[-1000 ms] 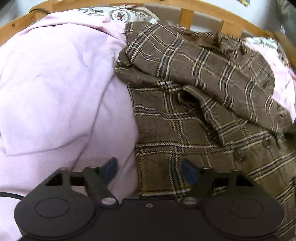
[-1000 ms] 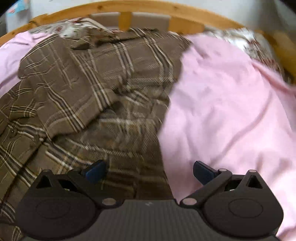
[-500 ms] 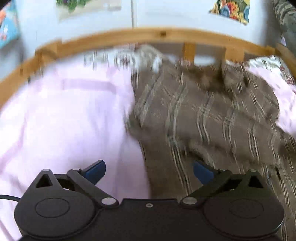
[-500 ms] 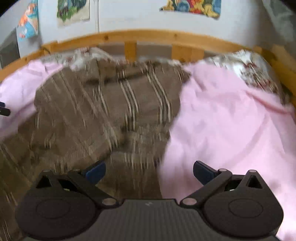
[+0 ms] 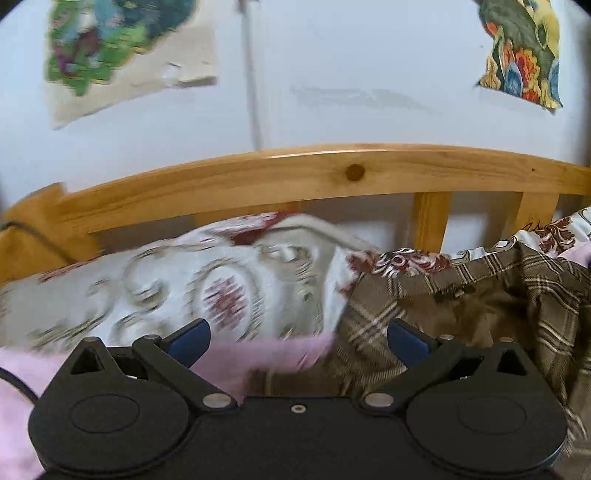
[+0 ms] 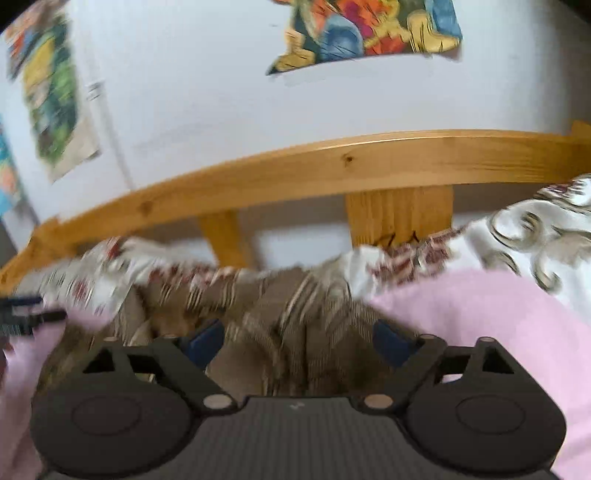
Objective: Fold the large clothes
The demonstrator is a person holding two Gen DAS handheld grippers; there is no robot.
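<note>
A brown plaid garment (image 5: 491,295) lies crumpled on a pink sheet (image 5: 258,354) near the head of a bed. My left gripper (image 5: 297,338) is open above the garment's left edge, half over pink sheet, nothing between its blue pads. In the right wrist view the plaid garment (image 6: 288,325) fills the middle, blurred. My right gripper (image 6: 295,341) hovers over its upper part; its jaws are closing but still wide apart, and the pads do not press on the cloth. The other gripper (image 6: 22,314) shows at the left edge of that view.
A wooden headboard rail (image 5: 332,177) with upright slats runs across behind the bed. Patterned white pillows (image 5: 177,288) lie against it, another pillow (image 6: 535,229) at the right. Colourful posters (image 6: 369,29) hang on the white wall above.
Both grippers have moved forward up the bed toward the headboard and tipped up; the wall and posters now fill the upper views. The right jaws have narrowed a little.
</note>
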